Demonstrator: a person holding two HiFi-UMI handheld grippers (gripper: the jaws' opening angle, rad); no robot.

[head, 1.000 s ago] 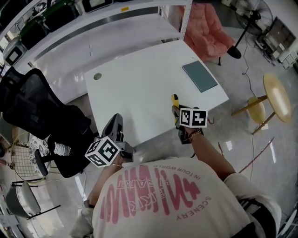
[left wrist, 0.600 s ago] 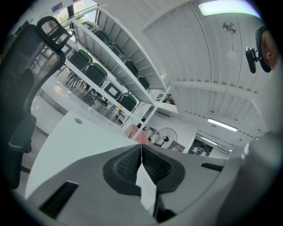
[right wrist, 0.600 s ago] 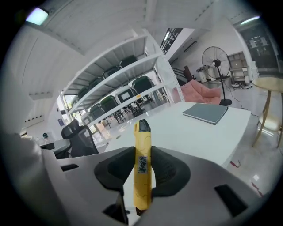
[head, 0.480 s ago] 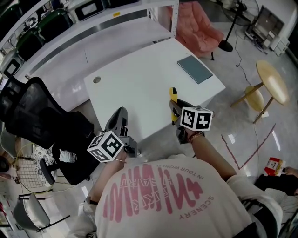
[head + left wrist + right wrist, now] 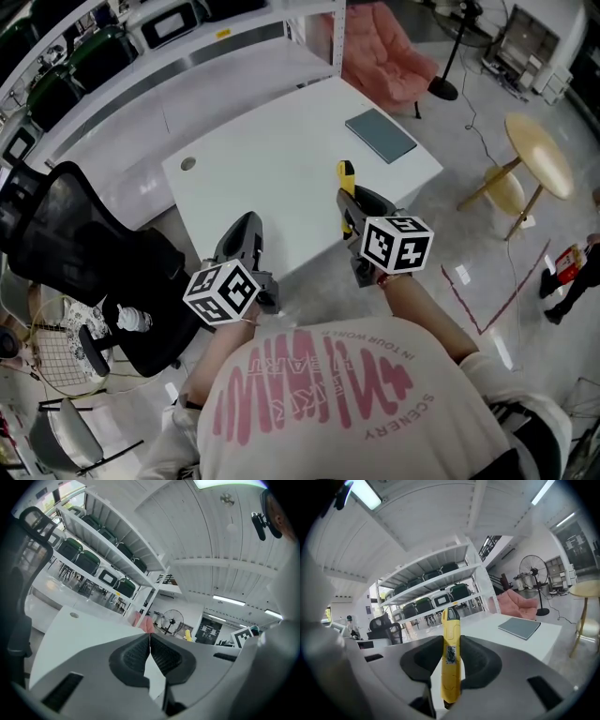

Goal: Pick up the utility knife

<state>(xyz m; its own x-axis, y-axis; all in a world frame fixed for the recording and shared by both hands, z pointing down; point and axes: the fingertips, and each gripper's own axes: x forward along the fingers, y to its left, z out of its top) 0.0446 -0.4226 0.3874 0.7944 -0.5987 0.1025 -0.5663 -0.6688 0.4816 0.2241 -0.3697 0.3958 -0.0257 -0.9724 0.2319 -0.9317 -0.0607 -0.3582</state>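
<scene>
While the right gripper pinches the yellow utility knife mid-body, tip poking past its jaws, by the white table's near edge, the left gripper sits w/ jaws pressed together, nothing btwn.

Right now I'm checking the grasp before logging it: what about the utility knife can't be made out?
- Rear end of the utility knife: right gripper view, hidden low down by the right gripper; head view, under its marker cube.
- Label print: right gripper view, blurred.
- Blade out or in: tip too small in both views.
</scene>
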